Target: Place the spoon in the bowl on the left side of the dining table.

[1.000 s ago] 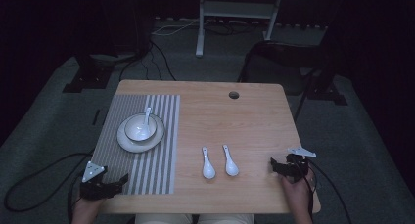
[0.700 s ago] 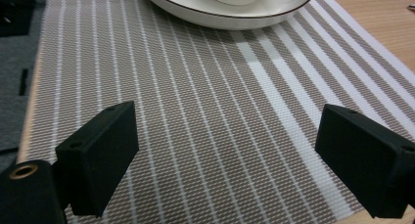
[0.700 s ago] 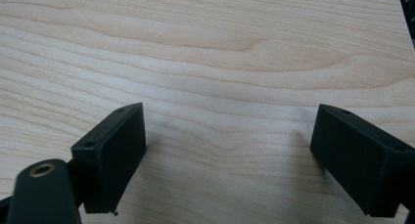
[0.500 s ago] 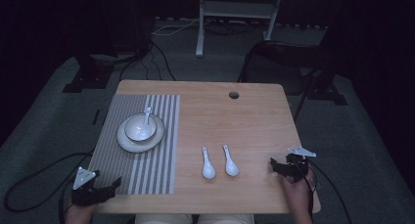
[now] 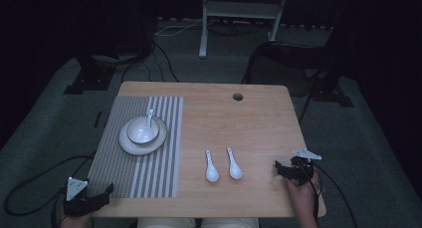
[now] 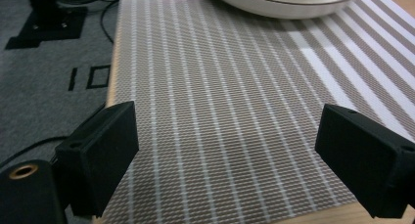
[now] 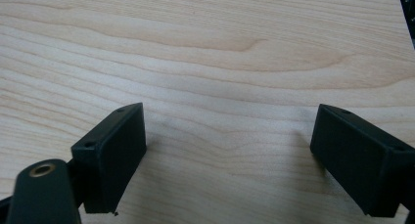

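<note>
High view: left gripper [image 5: 102, 198], jaws spread with nothing between them, sits off the striped placemat's [image 5: 149, 178] near corner; right gripper [image 5: 279, 169], also spread, rests right of the two spoons [image 5: 223, 166].

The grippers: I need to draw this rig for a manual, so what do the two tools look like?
Both are black. The left gripper and right gripper each carry a grey three-cornered plate on top and trail a dark cable. Up close, each has two blocky, rectangular black jaws with small screw holes, and a brass-coloured ring shows on a black part at lower left.
</note>
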A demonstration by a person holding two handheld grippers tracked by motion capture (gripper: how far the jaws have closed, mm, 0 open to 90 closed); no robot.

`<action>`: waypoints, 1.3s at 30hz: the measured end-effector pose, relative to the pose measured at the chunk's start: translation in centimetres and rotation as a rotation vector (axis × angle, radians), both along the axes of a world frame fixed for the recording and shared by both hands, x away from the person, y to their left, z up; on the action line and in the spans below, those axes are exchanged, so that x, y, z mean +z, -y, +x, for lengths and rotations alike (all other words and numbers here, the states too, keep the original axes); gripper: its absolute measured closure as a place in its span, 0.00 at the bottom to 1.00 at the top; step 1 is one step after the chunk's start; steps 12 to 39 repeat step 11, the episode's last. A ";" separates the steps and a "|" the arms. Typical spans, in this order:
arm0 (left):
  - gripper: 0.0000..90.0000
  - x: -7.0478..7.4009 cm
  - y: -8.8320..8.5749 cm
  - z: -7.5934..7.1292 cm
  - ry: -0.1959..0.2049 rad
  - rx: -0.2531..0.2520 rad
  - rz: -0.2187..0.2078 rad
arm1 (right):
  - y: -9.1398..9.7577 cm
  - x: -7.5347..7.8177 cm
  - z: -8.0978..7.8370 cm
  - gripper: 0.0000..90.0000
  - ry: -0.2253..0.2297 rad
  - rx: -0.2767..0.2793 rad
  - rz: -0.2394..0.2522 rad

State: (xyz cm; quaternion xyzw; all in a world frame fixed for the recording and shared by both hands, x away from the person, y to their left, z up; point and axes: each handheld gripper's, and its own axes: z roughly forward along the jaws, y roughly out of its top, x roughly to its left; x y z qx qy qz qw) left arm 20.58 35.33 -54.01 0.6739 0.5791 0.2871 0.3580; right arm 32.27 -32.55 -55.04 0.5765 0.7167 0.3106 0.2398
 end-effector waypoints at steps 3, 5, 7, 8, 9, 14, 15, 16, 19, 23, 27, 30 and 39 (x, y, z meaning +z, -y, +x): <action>0.10 -0.4 -0.2 0.1 -0.022 0.003 0.002 | 0.0 0.0 0.0 0.14 0.000 0.000 0.000; 0.10 -0.4 -0.2 0.2 -0.027 0.008 0.011 | 0.0 0.0 0.0 0.14 0.000 0.000 0.000; 0.10 -0.4 -0.2 0.2 -0.021 0.009 0.015 | 0.0 0.0 0.0 0.14 0.000 0.000 0.000; 0.10 -0.4 -0.2 0.2 -0.020 0.011 0.016 | 0.0 0.0 0.0 0.14 0.000 0.000 0.001; 0.10 -0.4 -0.2 0.2 -0.021 0.014 0.020 | 0.0 0.0 0.0 0.14 0.000 0.000 0.001; 0.10 -0.4 -0.1 0.2 -0.023 0.009 0.029 | 0.0 0.0 0.0 0.14 0.000 0.000 0.001; 0.10 -0.4 -0.1 0.2 -0.023 0.009 0.029 | 0.0 0.0 0.0 0.14 0.000 0.000 0.001; 0.10 -0.4 -0.1 0.2 -0.023 0.009 0.029 | 0.0 0.0 0.0 0.14 0.000 0.000 0.001; 0.10 -0.4 -0.1 0.2 -0.023 0.009 0.029 | 0.0 0.0 0.0 0.14 0.000 0.000 0.001; 0.10 -0.4 -0.1 0.2 -0.023 0.009 0.029 | 0.0 0.0 0.0 0.14 0.000 0.000 0.001; 0.10 -0.4 -0.1 0.2 -0.023 0.009 0.029 | 0.0 0.0 0.0 0.14 0.000 0.000 0.001; 0.10 -0.4 -0.1 0.2 -0.023 0.009 0.029 | 0.0 0.0 0.0 0.14 0.000 0.000 0.001; 0.10 -0.4 -0.1 0.2 -0.023 0.009 0.029 | 0.0 0.0 0.0 0.14 0.000 0.000 0.001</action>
